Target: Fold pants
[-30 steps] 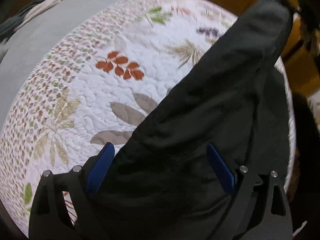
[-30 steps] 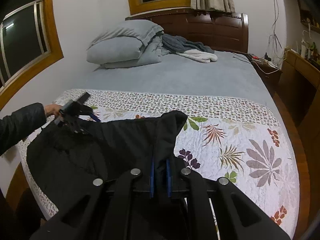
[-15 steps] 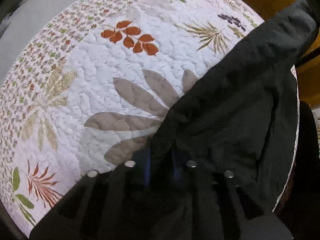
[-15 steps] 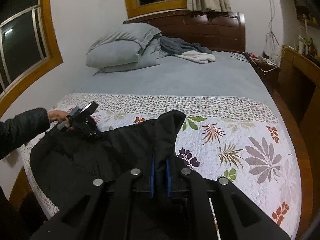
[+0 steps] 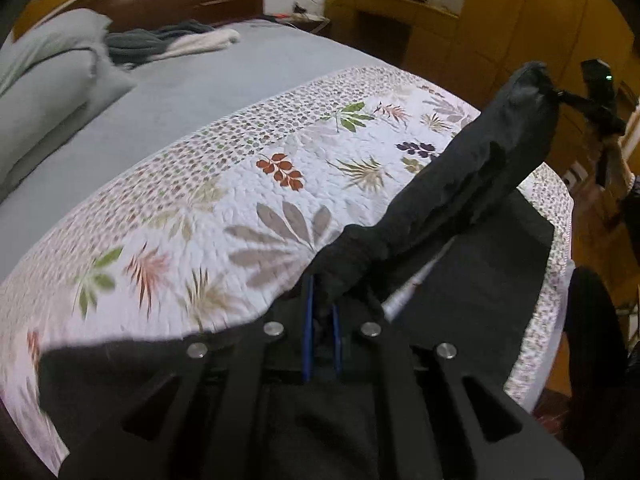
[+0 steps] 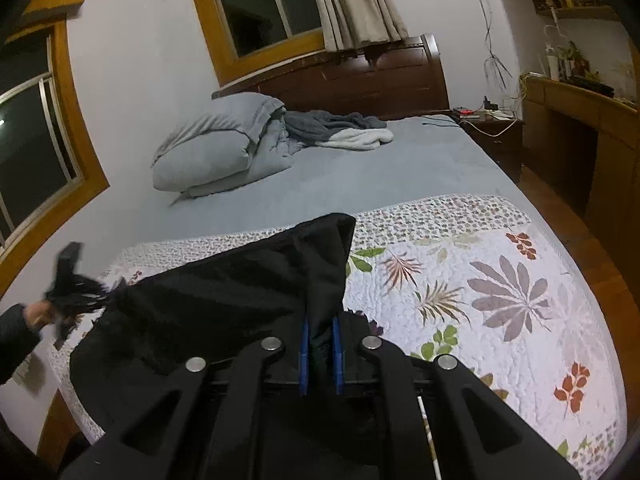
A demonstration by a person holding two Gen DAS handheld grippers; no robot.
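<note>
Seen from the left wrist: grey folded duvet (image 5: 48,92) far back on the bed (image 5: 168,120), wooden cabinets (image 5: 500,32) behind. Black pants (image 5: 460,184) stretched as a raised ridge, long axis from the left claw (image 5: 320,320) up to the right claw (image 5: 568,98), above the leaf-print quilt (image 5: 240,208). Left claw pressed together, pinching the pants.

Seen from the right wrist: pants (image 6: 240,292) spread leftward over the quilt (image 6: 500,288) toward the left claw (image 6: 96,294). Right claw (image 6: 320,344) pinching a pants edge. Windows (image 6: 264,4), curtain (image 6: 356,0), headboard (image 6: 380,80) beyond.
</note>
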